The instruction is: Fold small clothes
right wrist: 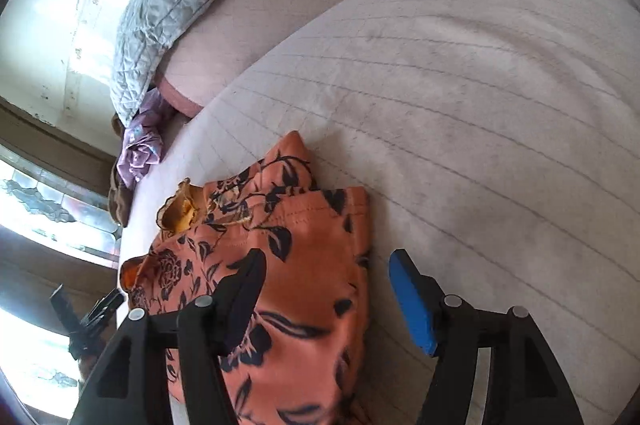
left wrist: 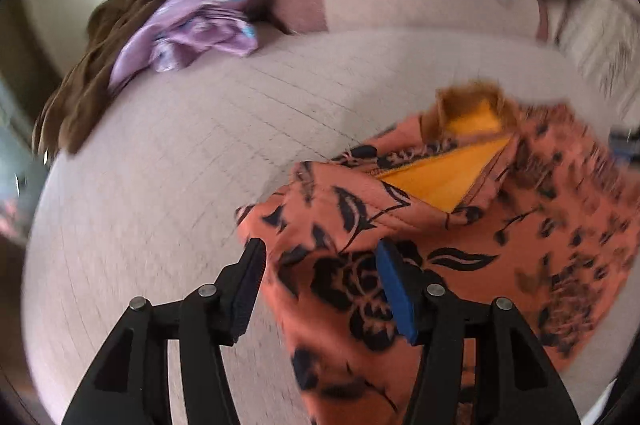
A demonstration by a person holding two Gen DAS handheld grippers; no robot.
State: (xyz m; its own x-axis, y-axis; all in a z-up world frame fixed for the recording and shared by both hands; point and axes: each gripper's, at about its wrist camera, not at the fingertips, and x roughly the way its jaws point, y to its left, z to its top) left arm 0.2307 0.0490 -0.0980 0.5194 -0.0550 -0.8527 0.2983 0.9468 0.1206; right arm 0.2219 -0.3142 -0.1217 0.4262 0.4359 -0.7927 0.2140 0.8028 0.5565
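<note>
the orange floral garment [left wrist: 460,237] lies on the bed [left wrist: 160,205]. the left gripper [left wrist: 320,257] gapes wide over its edge. the right gripper [right wrist: 326,269] is wide too, holding nothing.

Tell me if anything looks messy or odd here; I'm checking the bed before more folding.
The orange flowered garment lies rumpled and unfolded, its yellow lining showing. A purple garment and a brown one sit heaped at the bed's edge. Nothing looks spilled or torn.

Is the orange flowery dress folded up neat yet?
Not yet. The dress lies rumpled on the bed, partly doubled over, its yellow lining showing. Both grippers' fingers are open, not gripping it.
</note>
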